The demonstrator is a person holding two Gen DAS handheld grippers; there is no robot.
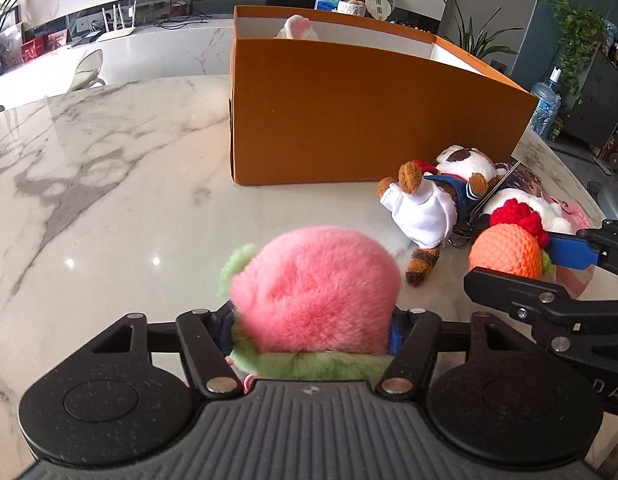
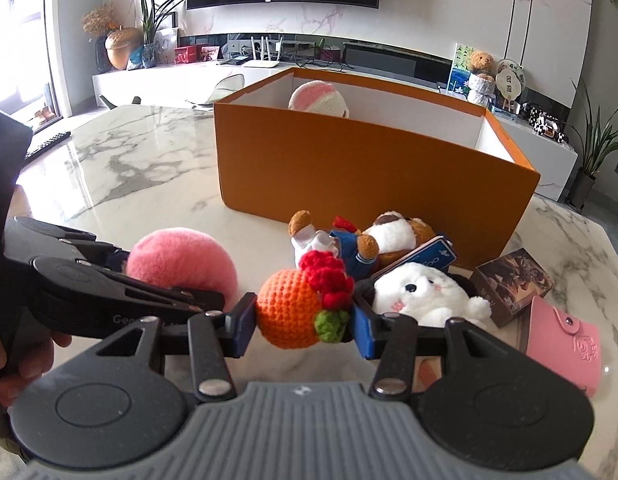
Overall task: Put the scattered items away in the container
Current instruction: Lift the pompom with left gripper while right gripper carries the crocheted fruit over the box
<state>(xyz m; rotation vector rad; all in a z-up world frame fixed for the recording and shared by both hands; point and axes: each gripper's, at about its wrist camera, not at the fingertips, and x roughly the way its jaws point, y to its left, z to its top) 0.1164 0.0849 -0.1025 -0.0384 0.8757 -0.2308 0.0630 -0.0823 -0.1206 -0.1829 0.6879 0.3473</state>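
My left gripper (image 1: 311, 330) is shut on a fluffy pink plush ball with green trim (image 1: 315, 288); the ball also shows in the right wrist view (image 2: 181, 262). My right gripper (image 2: 305, 318) is shut on an orange crochet ball with red and green tufts (image 2: 295, 306), also seen in the left wrist view (image 1: 507, 250). The orange box (image 2: 349, 172) stands behind on the marble table (image 1: 109, 184), open-topped, with a pink-and-white plush (image 2: 319, 98) inside. A brown-and-white plush dog (image 2: 373, 240) and a white plush bunny (image 2: 425, 292) lie in front of the box.
A small dark printed box (image 2: 511, 286) and a pink card wallet (image 2: 565, 346) lie at the right near the table edge. A blue card (image 2: 429, 258) leans between the dog and the bunny. A low cabinet with decor stands beyond the table.
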